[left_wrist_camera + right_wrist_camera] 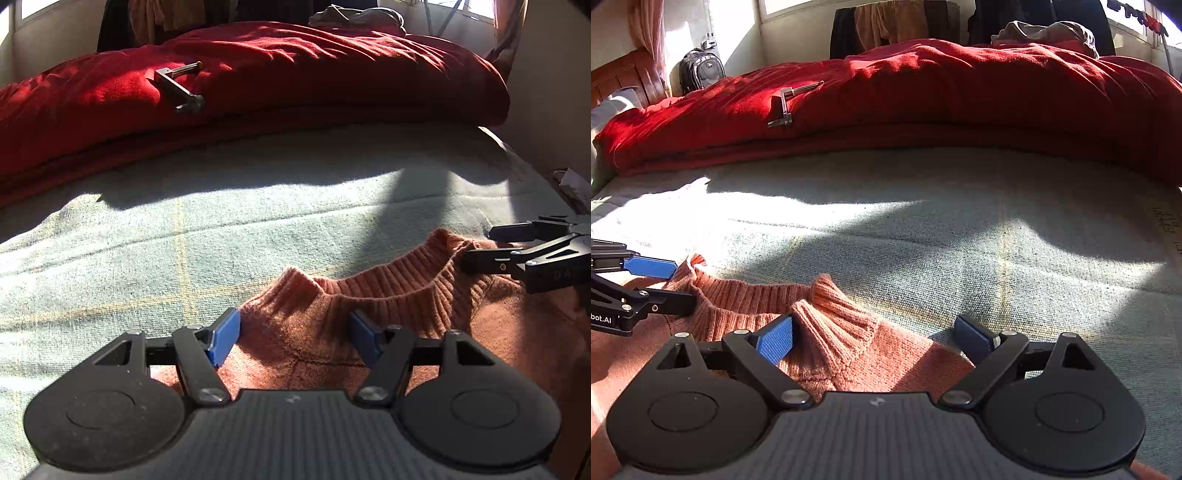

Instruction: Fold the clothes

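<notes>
Clearly soft and floppy, the sweater lay collar-up on the bed; both the left gripper and right gripper had fingers apart, best gripping the shoulders.

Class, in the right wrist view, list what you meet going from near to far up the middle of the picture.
right gripper → orange sweater → pale green bedcover → red duvet → clothes hanging at the far wall
</notes>
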